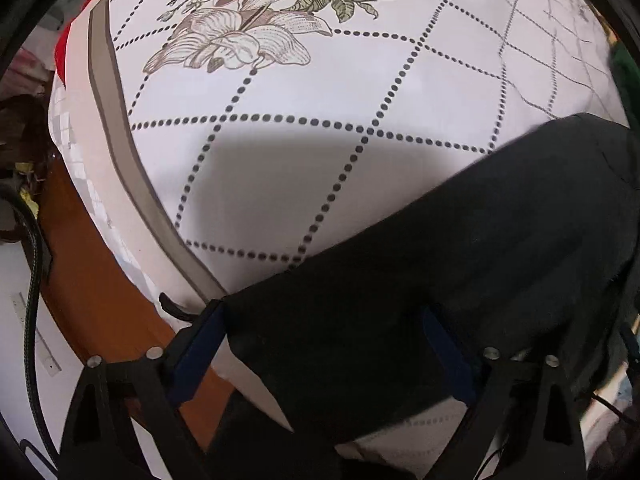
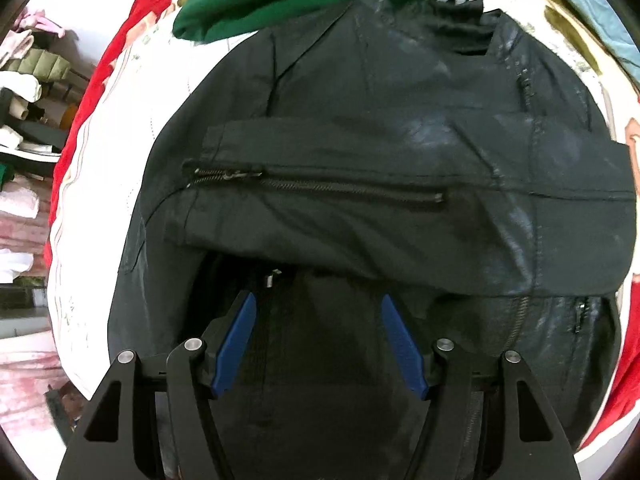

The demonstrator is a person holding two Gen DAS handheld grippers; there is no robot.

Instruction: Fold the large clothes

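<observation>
Hovering over a black jacket (image 2: 380, 128), right tongs (image 2: 318, 344) spread wide, blue pads (image 2: 236, 344) well apart and gripping nothing, dark jacket front visible between them. Jacket laid flat on a bed, collar (image 2: 464, 26) at the far end, one sleeve (image 2: 360, 200) folded straight across the chest with its zipper (image 2: 320, 186) running along the length; cuff end pointing toward the left of the right wrist view. Green garment (image 2: 288, 0) with white-striped trim lying just beyond the collar, touching or overlapping it. Red fabric (image 2: 116, 52) showing along the bed's edges. Clothes piled (image 2: 28, 68) at the far left, off the bed. Left tongs (image 1: 324, 344) also spread wide, with black jacket cloth (image 1: 460, 260) lying between and over the pads; right pad (image 1: 444, 352) partly hidden behind the cloth, so not possible to tell whether any fold is pinched. Jacket edge reaching across the lower right of the left wrist view, resting on a white bedsheet (image 1: 300, 92) printed with dotted diamond lines and flowers (image 1: 256, 20). Grey border band (image 1: 116, 128) along the sheet's left edge, brown bed frame (image 1: 100, 300) beside it, black cable (image 1: 34, 280) hanging at far left.
</observation>
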